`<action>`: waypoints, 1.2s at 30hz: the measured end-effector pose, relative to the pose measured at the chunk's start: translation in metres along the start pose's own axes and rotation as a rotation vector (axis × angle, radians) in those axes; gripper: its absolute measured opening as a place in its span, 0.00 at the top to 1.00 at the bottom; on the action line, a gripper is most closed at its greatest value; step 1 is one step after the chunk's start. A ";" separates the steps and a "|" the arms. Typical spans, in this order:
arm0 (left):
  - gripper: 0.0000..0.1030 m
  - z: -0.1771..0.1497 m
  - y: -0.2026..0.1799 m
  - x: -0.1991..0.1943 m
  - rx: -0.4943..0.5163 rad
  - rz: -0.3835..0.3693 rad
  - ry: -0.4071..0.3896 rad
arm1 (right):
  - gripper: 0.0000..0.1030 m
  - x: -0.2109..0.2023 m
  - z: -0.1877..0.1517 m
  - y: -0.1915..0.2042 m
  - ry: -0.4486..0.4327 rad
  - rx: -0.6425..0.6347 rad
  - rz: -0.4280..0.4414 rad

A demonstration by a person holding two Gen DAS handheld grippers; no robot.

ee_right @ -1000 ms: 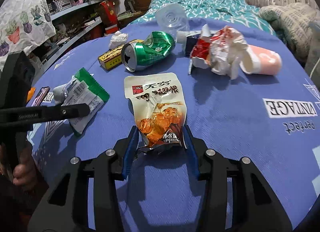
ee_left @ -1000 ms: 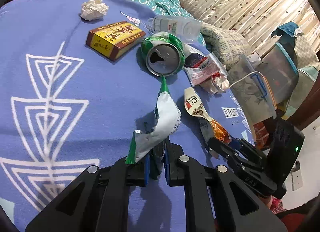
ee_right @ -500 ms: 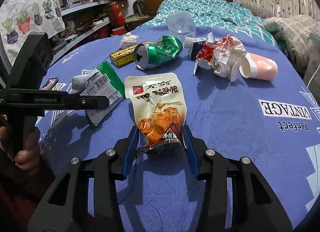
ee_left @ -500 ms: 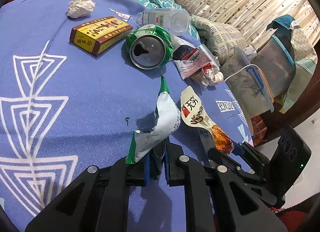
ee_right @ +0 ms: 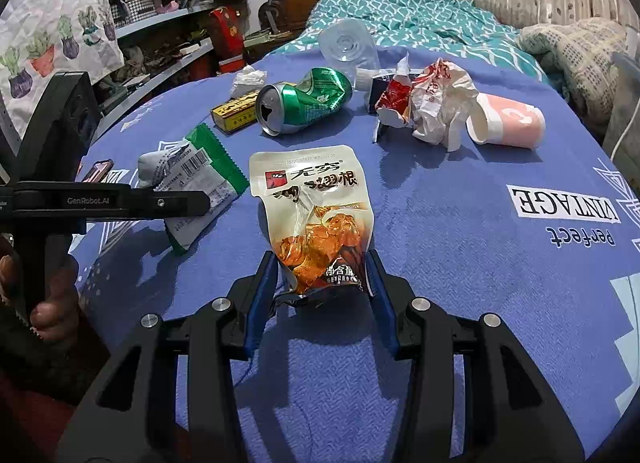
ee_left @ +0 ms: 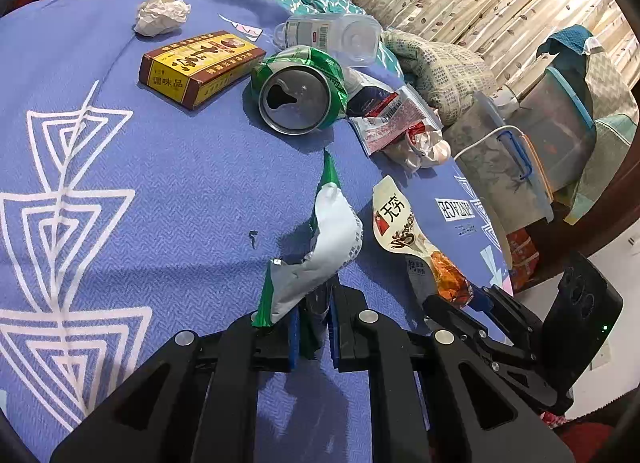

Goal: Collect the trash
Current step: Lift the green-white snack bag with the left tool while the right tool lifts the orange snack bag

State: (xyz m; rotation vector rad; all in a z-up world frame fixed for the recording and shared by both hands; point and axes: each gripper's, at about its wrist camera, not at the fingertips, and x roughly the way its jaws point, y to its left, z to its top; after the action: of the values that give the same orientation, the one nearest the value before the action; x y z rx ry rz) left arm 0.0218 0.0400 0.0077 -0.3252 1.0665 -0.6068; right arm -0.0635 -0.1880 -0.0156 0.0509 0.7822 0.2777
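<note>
My left gripper is shut on the lower end of a green-and-white wrapper, which stands up from its pads above the blue cloth. My right gripper is shut on the bottom edge of a white-and-orange snack pouch, held upright off the cloth. The two grippers are side by side, the left gripper to the left of the pouch with its wrapper. In the left wrist view the pouch and right gripper are at lower right.
On the blue cloth farther back lie a crushed green can, a yellow box, a tissue wad, a clear bottle, a crumpled red-white wrapper and a pink paper cup. Storage bins stand past the right edge.
Both grippers keep their hold. The views have shifted only slightly, and the trash on the cloth lies as before.
</note>
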 end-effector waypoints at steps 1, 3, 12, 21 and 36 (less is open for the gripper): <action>0.90 0.000 -0.001 0.000 0.000 0.001 -0.002 | 0.54 0.000 0.000 0.000 -0.002 -0.001 0.003; 0.90 0.000 -0.001 -0.001 0.002 0.004 -0.005 | 0.54 -0.001 0.000 0.000 -0.008 -0.002 0.007; 0.90 -0.001 -0.004 -0.004 0.008 0.015 -0.009 | 0.54 -0.002 -0.002 -0.003 -0.012 0.005 0.011; 0.90 -0.002 -0.005 -0.002 0.010 0.022 -0.005 | 0.54 -0.004 -0.003 -0.004 -0.017 0.009 0.010; 0.90 0.003 -0.039 0.004 0.090 0.006 0.014 | 0.54 -0.035 -0.013 -0.013 -0.109 0.000 0.032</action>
State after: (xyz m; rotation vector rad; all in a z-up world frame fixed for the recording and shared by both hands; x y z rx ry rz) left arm 0.0141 0.0066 0.0272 -0.2397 1.0497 -0.6501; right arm -0.0932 -0.2100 -0.0028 0.0776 0.6732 0.3027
